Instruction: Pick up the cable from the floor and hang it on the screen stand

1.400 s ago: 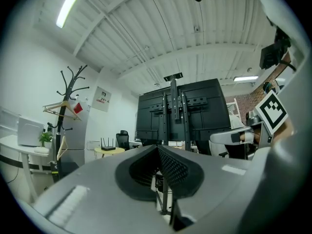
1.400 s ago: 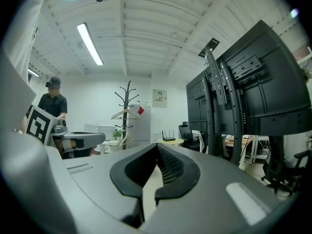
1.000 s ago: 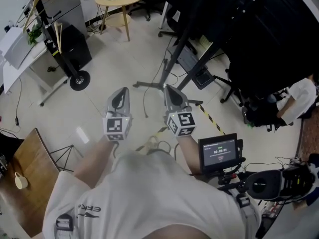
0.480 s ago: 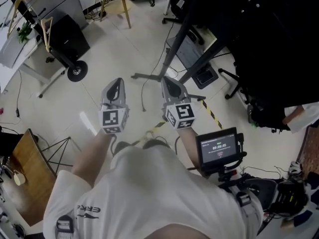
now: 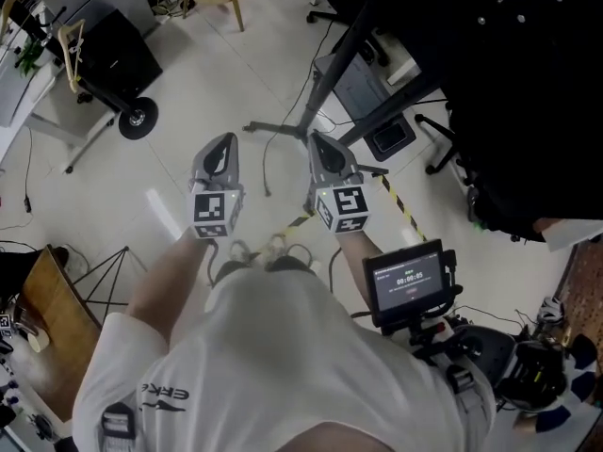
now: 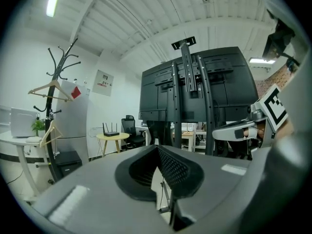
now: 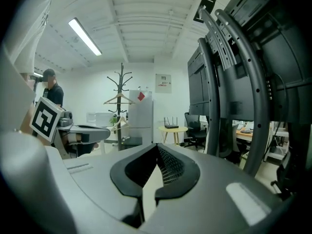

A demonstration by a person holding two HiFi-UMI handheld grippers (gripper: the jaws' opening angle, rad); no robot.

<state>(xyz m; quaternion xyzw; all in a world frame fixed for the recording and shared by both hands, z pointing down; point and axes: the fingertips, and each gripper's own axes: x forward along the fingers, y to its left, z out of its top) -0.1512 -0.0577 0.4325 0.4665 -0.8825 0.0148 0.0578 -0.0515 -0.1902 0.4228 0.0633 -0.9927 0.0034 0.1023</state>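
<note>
Both shut & empty — left hand-held gripper point(image 5: 226, 142), right hand-held gripper point(image 5: 317, 142) — cable point(image 5: 266, 169) on floor below, btwn them.

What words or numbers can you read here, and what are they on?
"ERKE": on the white shirt.
Timer digits on the small screen: too small to read for sure.
Wall sign: too blurred to read.
</note>
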